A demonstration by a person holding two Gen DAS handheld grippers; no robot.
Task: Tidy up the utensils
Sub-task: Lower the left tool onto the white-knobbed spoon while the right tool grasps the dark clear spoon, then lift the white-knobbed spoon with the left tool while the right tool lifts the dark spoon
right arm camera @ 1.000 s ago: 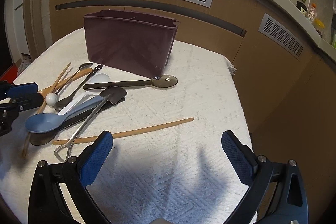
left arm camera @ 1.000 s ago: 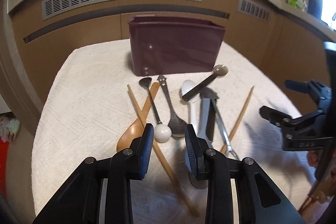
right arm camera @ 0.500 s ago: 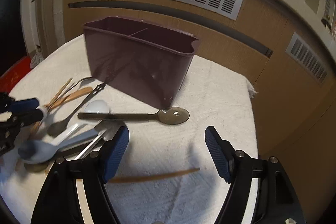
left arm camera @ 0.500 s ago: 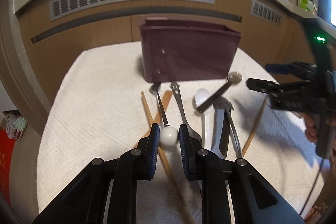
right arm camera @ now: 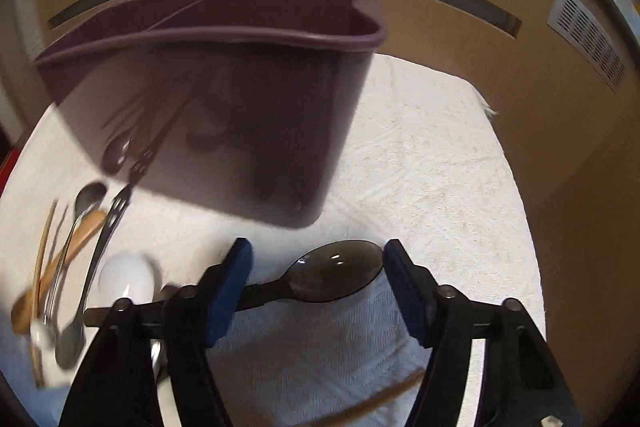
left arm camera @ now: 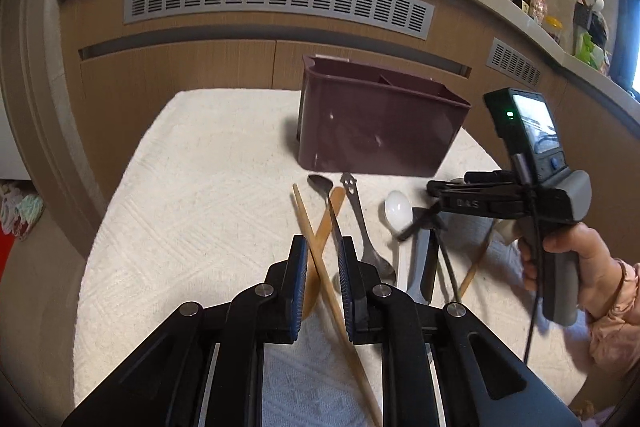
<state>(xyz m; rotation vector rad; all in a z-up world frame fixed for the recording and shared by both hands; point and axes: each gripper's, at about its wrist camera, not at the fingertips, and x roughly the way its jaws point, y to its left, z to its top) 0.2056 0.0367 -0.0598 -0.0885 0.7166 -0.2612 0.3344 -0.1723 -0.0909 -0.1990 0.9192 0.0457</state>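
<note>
The left gripper (left arm camera: 322, 259) is closing around a thin spoon handle (left arm camera: 334, 223); contact is indeterminate. The right gripper (right arm camera: 316, 281) is closing, pads clear of the dark spoon (right arm camera: 334, 277) lying before the maroon caddy (right arm camera: 224, 99).

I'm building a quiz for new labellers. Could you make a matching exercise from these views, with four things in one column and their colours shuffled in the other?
Things:
1. divided caddy
2. towel
3. chopstick crossing the wooden spoon
4. spoon lying crosswise before the caddy

Colours:
A. light wood
B. maroon
C. white
D. smoky dark, see-through

Pairs: 1-B, 2-C, 3-A, 4-D
</note>
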